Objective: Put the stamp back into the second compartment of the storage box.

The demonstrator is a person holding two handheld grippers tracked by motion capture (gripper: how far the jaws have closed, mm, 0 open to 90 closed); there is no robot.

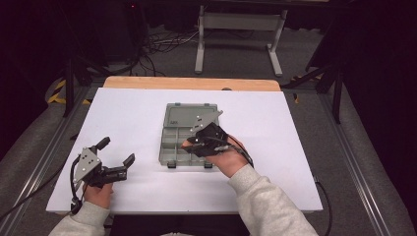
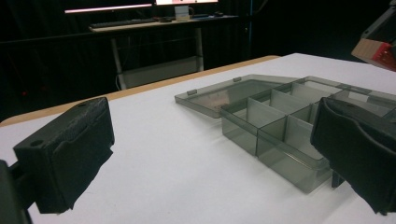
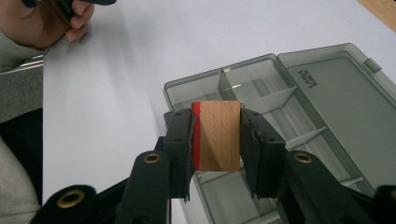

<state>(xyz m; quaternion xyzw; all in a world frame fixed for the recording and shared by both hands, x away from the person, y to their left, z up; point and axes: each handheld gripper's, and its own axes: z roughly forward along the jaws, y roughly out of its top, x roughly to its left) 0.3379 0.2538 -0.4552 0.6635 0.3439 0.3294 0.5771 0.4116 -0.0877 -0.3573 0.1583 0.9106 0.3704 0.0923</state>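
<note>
A wooden block [image 3: 218,135] with one red face is clamped between the jaws of the right gripper [image 3: 217,140], the pads pressed against two opposite sides; seen in the right gripper view, the block is held above the near compartments of a grey translucent organiser box [image 3: 261,93]. In the high view the right gripper [image 1: 189,143] is seen over the box [image 1: 169,147], at its right-hand middle, with the person's right hand [image 1: 230,160] wrapped around it. The box is laid open on the white table [image 1: 128,118], its lid [image 1: 183,114] folded flat on the far side, and the compartments that can be seen hold nothing. The thin dividers [image 3: 273,99] inside the box stand just beneath the block — they are what lies closest under it. The left gripper [image 1: 115,152] is held well apart from the box, near the table's front left corner, its jaws spread wide with nothing between them; the left hand [image 1: 98,194] is at the table edge. In the left gripper view the box [image 2: 275,135] is seen past the right-hand jaw, partly hidden by it, and a corner of the block [image 2: 378,52] shows at the upper right. Beyond the table — on a dark floor — cables [image 1: 162,46] and a grey metal stand [image 1: 241,22] are seen.
</note>
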